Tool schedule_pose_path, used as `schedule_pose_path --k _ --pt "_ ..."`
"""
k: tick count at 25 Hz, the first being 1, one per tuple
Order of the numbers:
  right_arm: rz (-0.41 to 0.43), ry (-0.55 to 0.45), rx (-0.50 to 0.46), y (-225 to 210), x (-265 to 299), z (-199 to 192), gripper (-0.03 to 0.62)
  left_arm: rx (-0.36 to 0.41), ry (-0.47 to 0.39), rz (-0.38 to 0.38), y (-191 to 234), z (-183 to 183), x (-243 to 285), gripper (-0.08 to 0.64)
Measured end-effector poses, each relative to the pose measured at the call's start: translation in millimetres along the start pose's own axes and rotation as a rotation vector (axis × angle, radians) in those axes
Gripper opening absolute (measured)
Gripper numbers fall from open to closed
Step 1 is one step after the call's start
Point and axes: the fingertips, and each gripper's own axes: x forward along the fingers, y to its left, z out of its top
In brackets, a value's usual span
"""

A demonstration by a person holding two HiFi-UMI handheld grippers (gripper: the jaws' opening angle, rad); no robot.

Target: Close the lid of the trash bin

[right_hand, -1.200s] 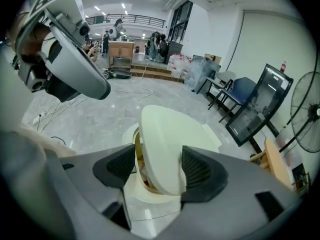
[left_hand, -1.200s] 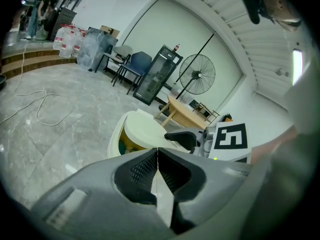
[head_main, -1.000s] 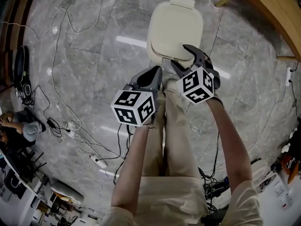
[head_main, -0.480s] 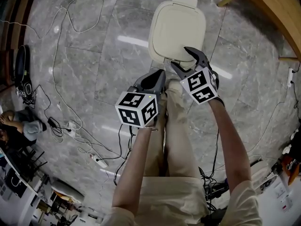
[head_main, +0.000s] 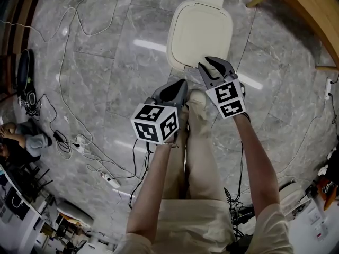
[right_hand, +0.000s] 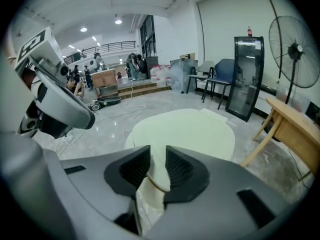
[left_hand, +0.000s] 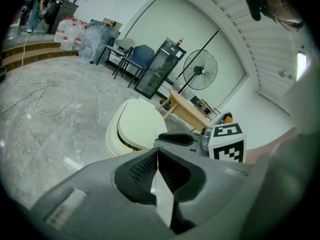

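Sitting flat over the trash bin (head_main: 172,62), the lid (head_main: 200,33) is judged as good as closed. The bin is stood on the marble floor (head_main: 106,78), toward the far edge of the head view. It is near the wooden table (head_main: 312,9) at the far right corner. Cables (head_main: 69,115) are strewn over the left side, well apart from it.

Done, as read from the pictures: lid lowered, hinge tab (head_main: 207,0) at the far side, no opening seen from above. One doubt: in the left gripper view a dark slit (left_hand: 126,145) is seen under the lid's near rim. Full seating cannot be confirmed; it could be a seam by design.

The right gripper (head_main: 213,65) is held at the lid's near edge. Its jaws have just been closing, with a narrow gap between them now. The cream front of lid and bin is seen through that gap in the right gripper view. No pressing of the pads (right_hand: 135,169) on it can be made out, so it is not counted as a clamp.

The left gripper (head_main: 177,84) is parked just short of the bin, beside the shoe (head_main: 197,97). Its jaws are brought together and nothing is held.

Left to do, as a judgement: at most a last press on the near rim, if the slit is a real gap. Otherwise only the grippers are to be drawn back.
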Motion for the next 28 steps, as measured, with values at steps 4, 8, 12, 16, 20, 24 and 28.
schedule_pose_path --k 4,8,12,16,20,24,28 --pt "-0.035 0.005 -0.018 -6.6 3.4 -4.7 0.023 -0.004 -0.003 0.004 1.8 -2.0 4.2 0.023" --pt "-0.038 0.016 -0.030 -8.0 7.6 -9.6 0.009 -0.010 -0.009 0.009 3.5 -2.4 9.9 0.023" --pt "-0.039 0.020 -0.045 -7.4 8.3 -10.5 0.008 -0.017 -0.013 0.011 4.4 -2.3 13.4 0.023" --pt "-0.040 0.025 -0.067 -7.6 9.1 -13.1 0.006 -0.020 -0.012 0.014 5.6 -3.1 17.6 0.023" --pt "-0.034 0.040 -0.090 -6.7 13.8 -15.7 0.006 -0.022 -0.010 0.018 9.2 -1.8 19.9 0.023" --pt "-0.033 0.035 -0.092 -6.4 13.9 -16.3 0.006 -0.020 -0.012 0.022 10.7 0.4 21.4 0.023" --pt "-0.020 0.055 -0.052 -7.2 15.5 -17.2 0.006 -0.010 -0.001 0.027 11.0 1.8 20.7 0.023"
